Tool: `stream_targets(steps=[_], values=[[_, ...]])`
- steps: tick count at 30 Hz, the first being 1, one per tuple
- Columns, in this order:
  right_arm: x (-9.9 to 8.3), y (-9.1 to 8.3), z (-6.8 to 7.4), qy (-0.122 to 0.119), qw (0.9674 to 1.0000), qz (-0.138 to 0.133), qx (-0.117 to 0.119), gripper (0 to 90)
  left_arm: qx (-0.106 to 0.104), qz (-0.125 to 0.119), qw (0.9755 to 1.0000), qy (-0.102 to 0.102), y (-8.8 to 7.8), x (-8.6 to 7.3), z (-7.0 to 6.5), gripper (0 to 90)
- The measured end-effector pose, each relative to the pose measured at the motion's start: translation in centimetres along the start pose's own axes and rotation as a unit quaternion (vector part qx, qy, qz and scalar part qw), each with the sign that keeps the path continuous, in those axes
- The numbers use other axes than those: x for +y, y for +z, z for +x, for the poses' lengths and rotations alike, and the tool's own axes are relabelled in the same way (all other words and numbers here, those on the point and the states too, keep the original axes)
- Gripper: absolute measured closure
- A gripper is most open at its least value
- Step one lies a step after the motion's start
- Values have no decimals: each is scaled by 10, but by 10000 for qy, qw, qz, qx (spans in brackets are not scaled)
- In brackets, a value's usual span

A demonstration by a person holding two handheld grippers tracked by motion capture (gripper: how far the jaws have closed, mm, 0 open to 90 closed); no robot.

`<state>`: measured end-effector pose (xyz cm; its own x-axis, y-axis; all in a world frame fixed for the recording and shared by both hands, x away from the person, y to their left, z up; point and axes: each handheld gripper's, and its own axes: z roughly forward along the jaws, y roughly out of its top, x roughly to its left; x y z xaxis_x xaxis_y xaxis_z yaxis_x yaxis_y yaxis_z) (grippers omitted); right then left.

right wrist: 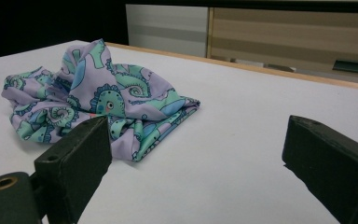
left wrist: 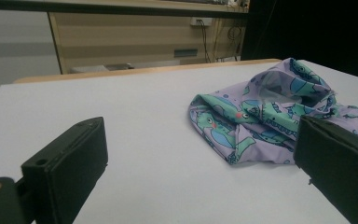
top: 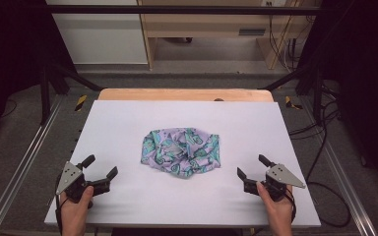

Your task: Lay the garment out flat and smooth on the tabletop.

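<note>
Two wide-spread grippers flanking crumpled cloth (top: 181, 152), apart.

A crumpled cloth (top: 182, 152), lilac with teal and blue patterns, lay near the middle of the white surface (top: 128, 123). The left gripper (top: 101, 167) rested at the near left, held by a hand (top: 74, 209), its jaws spread wide and angled toward the cloth. The right gripper (top: 252, 166) sat at the near right in the other hand (top: 278, 206), jaws likewise apart. Both were well apart from the cloth.
</note>
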<state>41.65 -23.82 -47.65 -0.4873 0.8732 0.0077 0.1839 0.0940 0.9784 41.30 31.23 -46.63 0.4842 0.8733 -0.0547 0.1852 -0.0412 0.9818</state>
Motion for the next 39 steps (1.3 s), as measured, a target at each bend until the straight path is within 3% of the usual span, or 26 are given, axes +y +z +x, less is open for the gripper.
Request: stream_targets(steps=[10, 15, 19, 22, 24, 26, 28, 29, 30, 33, 35, 36, 39], values=[[0, 6, 6, -47, 9993, 358, -35, 72, -3, 217, 9997, 140, 6, 0, -10, 37], [3, 14, 17, -115, 9977, 661, -9, 114, -1, 768, 9965, 324, 11, 4, -23, 79], [12, 30, 33, -361, 9924, 1160, 196, 254, -279, 1496, 9864, 628, 27, 11, -37, 170], [18, 49, 43, -554, 9856, 1538, 435, 355, -402, 1705, 9809, 848, 46, 17, -46, 252], [21, 62, 48, -629, 9809, 1753, 562, 413, -505, 1948, 9751, 928, 62, 21, -50, 292], [22, 75, 52, -690, 9757, 1976, 651, 462, -599, 2208, 9663, 1183, 79, 23, -55, 342], [21, 85, 53, -737, 9725, 2130, 580, 500, -600, 2455, 9579, 1363, 95, 23, -57, 403], [21, 90, 52, -717, 9716, 2175, 602, 523, -600, 2455, 9579, 1363, 95, 23, -57, 422], [20, 94, 51, -676, 9700, 2254, 611, 542, -640, 2589, 9549, 1303, 107, 20, -55, 467], [16, 100, 50, -613, 9645, 2475, 690, 635, -772, 2682, 9533, 1158, 119, 17, -55, 565], [15, 100, 50, -582, 9618, 2560, 780, 762, -818, 2766, 9498, 1215, 123, 16, -59, 641], [15, 99, 50, -602, 9621, 2538, 798, 815, -885, 2804, 9475, 1256, 125, 15, -61, 704], [17, 93, 50, -567, 9628, 2479, 911, 882, -895, 2801, 9471, 1282, 123, 14, -65, 860]])
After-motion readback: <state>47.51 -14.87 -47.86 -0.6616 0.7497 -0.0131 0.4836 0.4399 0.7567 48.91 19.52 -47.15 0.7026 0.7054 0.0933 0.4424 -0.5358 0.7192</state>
